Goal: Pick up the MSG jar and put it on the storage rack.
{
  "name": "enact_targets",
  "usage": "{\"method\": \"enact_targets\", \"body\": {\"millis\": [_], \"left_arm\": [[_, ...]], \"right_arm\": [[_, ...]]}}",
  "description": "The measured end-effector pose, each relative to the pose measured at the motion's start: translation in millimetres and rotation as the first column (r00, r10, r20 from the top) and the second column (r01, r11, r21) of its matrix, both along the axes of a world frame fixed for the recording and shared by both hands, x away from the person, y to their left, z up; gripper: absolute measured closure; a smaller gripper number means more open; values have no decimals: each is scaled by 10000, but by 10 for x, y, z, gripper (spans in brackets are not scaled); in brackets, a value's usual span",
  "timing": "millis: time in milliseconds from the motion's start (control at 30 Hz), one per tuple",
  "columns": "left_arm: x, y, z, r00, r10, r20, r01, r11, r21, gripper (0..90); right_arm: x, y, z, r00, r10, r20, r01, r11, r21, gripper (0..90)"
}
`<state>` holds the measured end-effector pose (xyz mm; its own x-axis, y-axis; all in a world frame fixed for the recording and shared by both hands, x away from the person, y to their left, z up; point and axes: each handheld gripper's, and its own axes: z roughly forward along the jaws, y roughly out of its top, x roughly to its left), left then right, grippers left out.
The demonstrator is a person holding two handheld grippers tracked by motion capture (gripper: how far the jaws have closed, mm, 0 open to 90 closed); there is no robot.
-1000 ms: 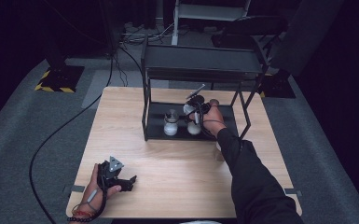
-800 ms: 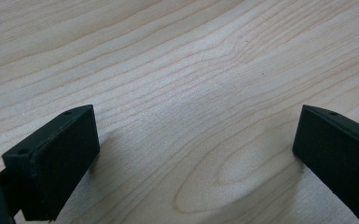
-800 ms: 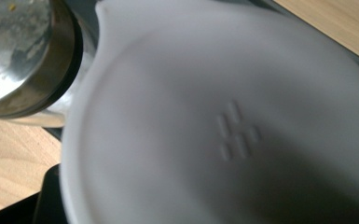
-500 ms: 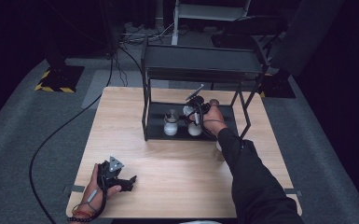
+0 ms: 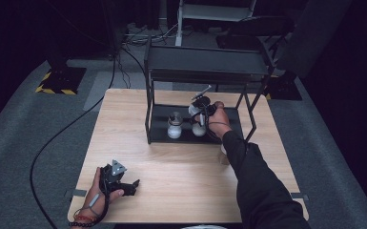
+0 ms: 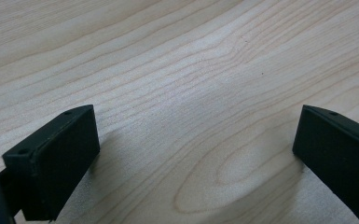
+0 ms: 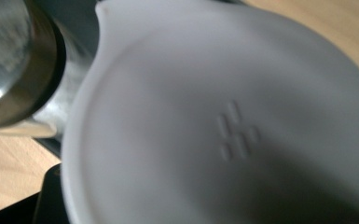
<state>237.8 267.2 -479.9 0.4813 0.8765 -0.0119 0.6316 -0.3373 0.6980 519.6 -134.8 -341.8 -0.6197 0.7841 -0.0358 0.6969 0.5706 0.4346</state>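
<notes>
Two white jars stand close together on the lower shelf of the black rack (image 5: 205, 71), so the white jar (image 5: 198, 128) clamped in the right gripper (image 5: 201, 114) could, I judge, knock the metal-capped jar (image 5: 174, 125) just beside it. The left gripper (image 5: 124, 183) rests on the table (image 5: 181, 186), jaws apart and empty. Nothing has visibly shifted since the earlier frame.

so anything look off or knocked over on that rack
Nothing stands out. Both white bottles stand upright on the lower shelf of the black rack: the left bottle alone, the right bottle under the right gripper. No spill shows on the table. The left gripper rests open there.
</notes>
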Motion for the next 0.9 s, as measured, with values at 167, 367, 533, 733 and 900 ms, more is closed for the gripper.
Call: {"method": "enact_targets", "body": {"millis": [167,367,533,733,900], "left_arm": [[0,2,-3,10000,-23,23,23,10000,-3,5],[0,2,-4,10000,-20,20,20,10000,-12,5],[2,3,-1,10000,-36,10,36,10000,9,5],[0,2,-3,10000,-22,17,22,10000,-13,4],[1,3,-3,10000,-29,15,29,10000,-14,4]], "right_arm": [[-10,7,8,10000,86,9,-86,9999,-97,299],[14,39,64,9985,483,-261,-496,9975,-510,291],[35,12,98,9979,523,-392,-542,9973,-488,279],[49,-19,113,9982,413,-436,-431,9981,-431,235],[68,-30,129,9976,442,-542,-469,9977,-492,205]]}}
